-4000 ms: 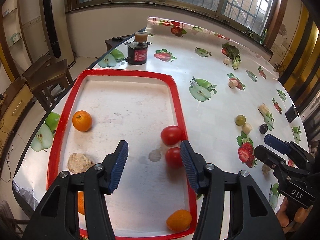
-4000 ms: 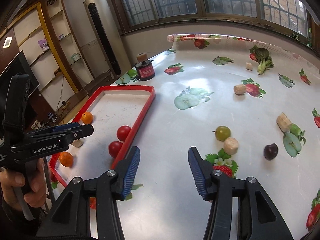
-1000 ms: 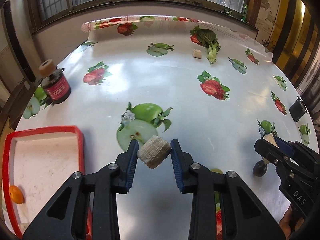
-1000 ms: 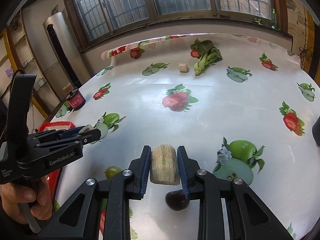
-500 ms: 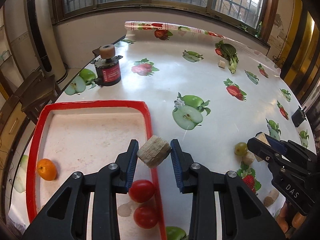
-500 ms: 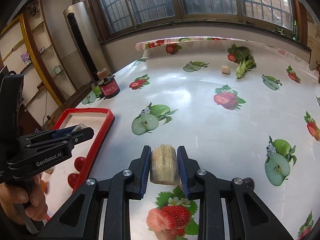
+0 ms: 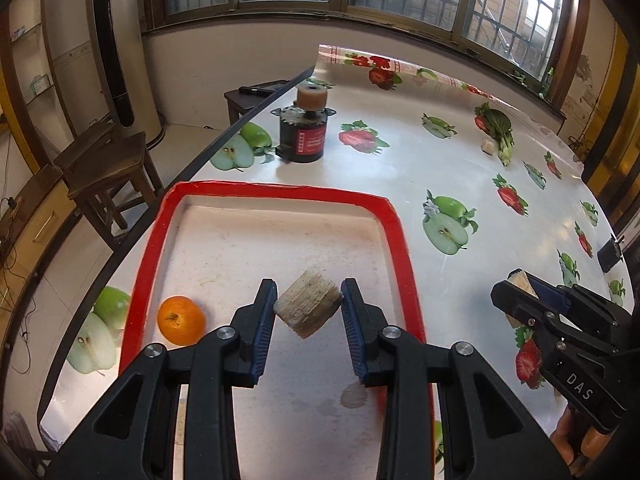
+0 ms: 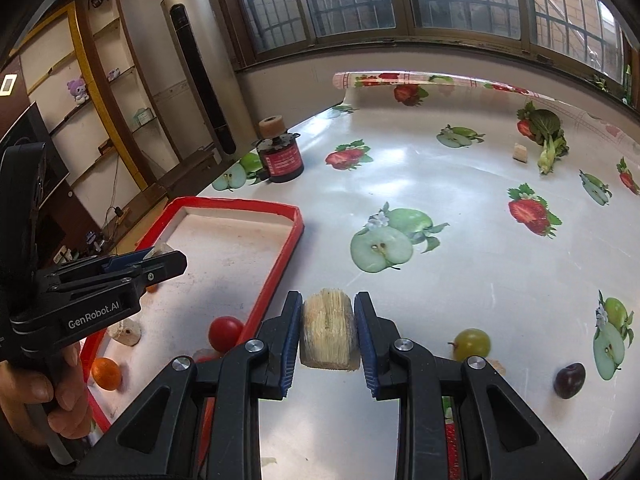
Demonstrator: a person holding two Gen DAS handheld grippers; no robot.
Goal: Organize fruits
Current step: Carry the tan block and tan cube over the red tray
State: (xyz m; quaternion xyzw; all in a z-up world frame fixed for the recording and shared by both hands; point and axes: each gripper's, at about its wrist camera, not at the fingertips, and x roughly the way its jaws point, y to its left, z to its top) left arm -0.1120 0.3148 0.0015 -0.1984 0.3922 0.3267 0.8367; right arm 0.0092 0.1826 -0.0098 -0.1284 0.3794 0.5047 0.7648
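Below your left gripper [image 7: 308, 306] lies a red-rimmed tray [image 7: 400, 232], the largest thing on the table. Your left gripper pinches a pale fibrous chunk [image 7: 309, 307] between its blue pads, held above the tray's white floor. Left of that gripper, inside the tray, an orange [image 7: 181, 320] rests near the left rim. From your right wrist view the tray also holds a red tomato [image 8: 226, 332] against its right rim, a second orange [image 8: 106, 373] and a pale lump [image 8: 127, 332].

Your right gripper [image 8: 328, 332] clamps a second fibrous chunk [image 8: 327, 334] over the bare table, just right of the tray's rim. To its right on the cloth sit a green grape [image 8: 472, 343] and a dark plum [image 8: 569, 380], apart from each other. Ahead the fruit-printed tablecloth [image 8: 460, 272] lies open. Far ahead and left, a black and red canister [image 8: 280, 158] stands by the table edge. Barred windows run along the back wall.
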